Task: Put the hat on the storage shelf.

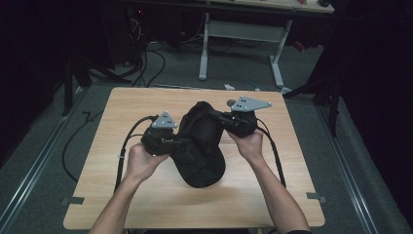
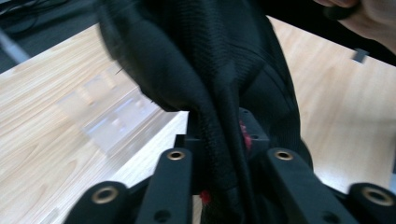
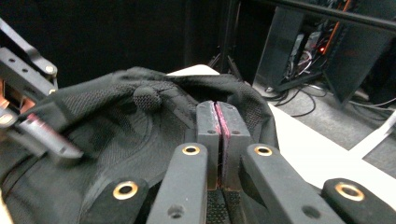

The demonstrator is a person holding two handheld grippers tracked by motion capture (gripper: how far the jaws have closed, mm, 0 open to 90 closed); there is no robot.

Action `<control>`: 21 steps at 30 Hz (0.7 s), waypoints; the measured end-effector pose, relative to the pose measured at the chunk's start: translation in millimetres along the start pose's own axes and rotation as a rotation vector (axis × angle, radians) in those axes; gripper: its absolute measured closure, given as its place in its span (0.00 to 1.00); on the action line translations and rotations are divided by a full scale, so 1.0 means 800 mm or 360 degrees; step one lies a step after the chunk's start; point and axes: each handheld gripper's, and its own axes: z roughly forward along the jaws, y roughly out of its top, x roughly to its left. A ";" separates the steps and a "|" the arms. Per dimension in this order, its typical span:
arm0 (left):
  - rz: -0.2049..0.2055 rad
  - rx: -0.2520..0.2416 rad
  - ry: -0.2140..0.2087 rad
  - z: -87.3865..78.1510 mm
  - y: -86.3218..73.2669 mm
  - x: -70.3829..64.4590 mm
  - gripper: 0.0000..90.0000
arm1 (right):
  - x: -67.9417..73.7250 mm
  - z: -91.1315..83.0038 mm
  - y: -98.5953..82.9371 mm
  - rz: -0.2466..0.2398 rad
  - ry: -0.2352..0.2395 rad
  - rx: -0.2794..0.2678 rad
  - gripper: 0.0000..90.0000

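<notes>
A lab or recording room: a small wooden tabletop (image 1: 160, 204) stands alone on grey carpet (image 1: 44, 180), ringed by dark black surroundings. Cables (image 1: 146, 63) trail across the floor, a white-legged desk frame (image 1: 241, 36) stands behind, and computer equipment with lit indicators (image 3: 308, 51) sits nearby.

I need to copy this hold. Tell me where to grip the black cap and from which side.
Grip the black cap at its fabric edges, one gripper per side. The left gripper pinches a bunched fold; the right gripper clamps the opposite edge. The soft mesh crown folds thin enough for the jaws.
</notes>
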 end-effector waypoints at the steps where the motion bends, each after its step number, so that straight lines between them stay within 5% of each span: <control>1: -0.0008 -0.0016 0.0020 0.000 0.001 0.002 0.89 | -0.001 0.000 -0.001 0.0014 0.0013 0.0006 0.99; 5: -0.0021 -0.0071 0.0088 0.001 0.008 0.009 0.91 | -0.005 -0.003 -0.007 0.0068 0.0031 -0.0018 0.88; 10: -0.0104 -0.0137 0.0087 -0.004 0.021 0.015 0.91 | -0.008 -0.021 -0.015 0.0125 -0.0001 -0.0032 0.68; 15: -0.0143 -0.0198 0.0110 -0.010 0.038 0.017 0.91 | -0.007 -0.045 -0.032 0.0136 -0.0085 0.0057 0.58; 21: -0.0171 -0.0275 0.0171 -0.010 0.059 0.021 0.91 | -0.003 -0.059 -0.078 0.0154 -0.0235 0.0240 0.52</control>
